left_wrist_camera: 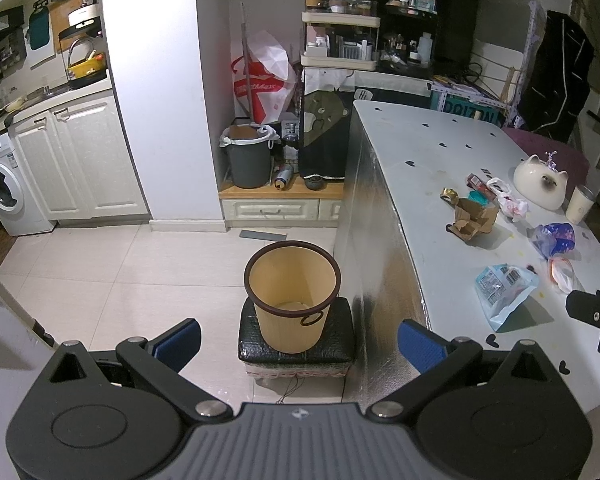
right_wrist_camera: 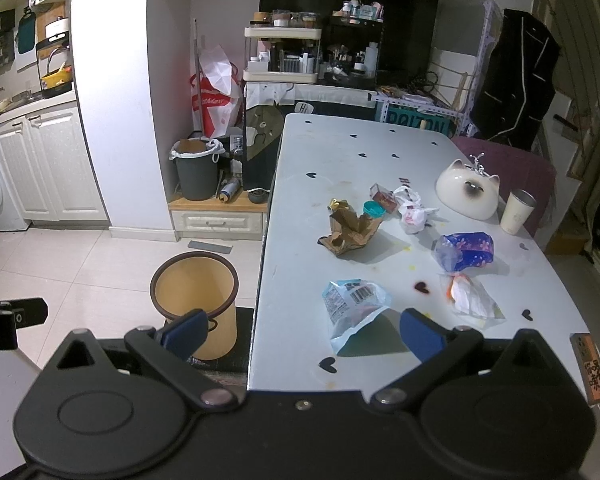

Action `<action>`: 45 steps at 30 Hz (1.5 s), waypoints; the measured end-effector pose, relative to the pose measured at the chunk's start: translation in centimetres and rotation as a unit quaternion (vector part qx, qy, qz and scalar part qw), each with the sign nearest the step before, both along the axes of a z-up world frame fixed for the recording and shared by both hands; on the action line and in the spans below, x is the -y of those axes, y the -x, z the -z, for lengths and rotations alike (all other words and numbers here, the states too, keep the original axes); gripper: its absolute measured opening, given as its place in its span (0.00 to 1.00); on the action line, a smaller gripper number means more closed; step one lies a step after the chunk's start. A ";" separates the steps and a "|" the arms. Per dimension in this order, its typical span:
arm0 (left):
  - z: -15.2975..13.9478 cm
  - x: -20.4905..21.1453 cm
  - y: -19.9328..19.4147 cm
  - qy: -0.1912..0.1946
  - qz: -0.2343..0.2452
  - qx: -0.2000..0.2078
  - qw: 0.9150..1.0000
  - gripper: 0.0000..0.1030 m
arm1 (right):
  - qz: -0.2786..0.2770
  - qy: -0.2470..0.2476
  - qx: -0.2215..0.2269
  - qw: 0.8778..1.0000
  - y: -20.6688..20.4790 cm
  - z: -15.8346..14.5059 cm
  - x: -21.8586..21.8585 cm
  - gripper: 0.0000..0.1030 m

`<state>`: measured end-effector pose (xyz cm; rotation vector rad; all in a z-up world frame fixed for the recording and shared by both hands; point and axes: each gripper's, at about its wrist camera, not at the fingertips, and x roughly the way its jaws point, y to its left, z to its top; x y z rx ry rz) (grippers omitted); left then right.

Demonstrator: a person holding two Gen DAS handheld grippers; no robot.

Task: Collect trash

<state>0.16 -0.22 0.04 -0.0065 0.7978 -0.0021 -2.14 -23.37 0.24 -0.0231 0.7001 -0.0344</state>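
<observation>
Spread and empty, right gripper (right_wrist_camera: 302, 330) sits nearest the clear wrapper (right_wrist_camera: 352, 306), just ahead; left gripper (left_wrist_camera: 298, 338), also spread, faces the bin (left_wrist_camera: 293, 294).

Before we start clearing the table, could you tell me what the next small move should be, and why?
Probably ease the right tongs forward onto the light blue wrapper, the nearest litter on the table. Both tongs are open and empty, and the tan bin sits open beside the table for the drop.
</observation>
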 end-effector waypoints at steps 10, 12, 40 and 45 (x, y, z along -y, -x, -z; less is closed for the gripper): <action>0.4 0.3 -0.3 -0.002 0.001 0.000 1.000 1.00 | 0.000 0.000 0.000 1.000 -0.1 0.0 0.0 1.00; 0.4 0.3 -0.3 -0.001 0.001 -0.001 1.000 1.00 | 0.000 0.000 -0.001 1.000 -0.1 0.0 0.0 1.00; 0.6 1.7 -1.2 -0.003 0.012 0.000 1.000 1.00 | 0.000 -0.002 -0.003 1.000 0.1 -0.1 -0.3 1.00; 0.7 2.2 -1.5 -0.001 0.027 -0.002 1.000 1.00 | 0.011 -0.006 -0.006 1.000 -1.0 1.5 0.3 1.00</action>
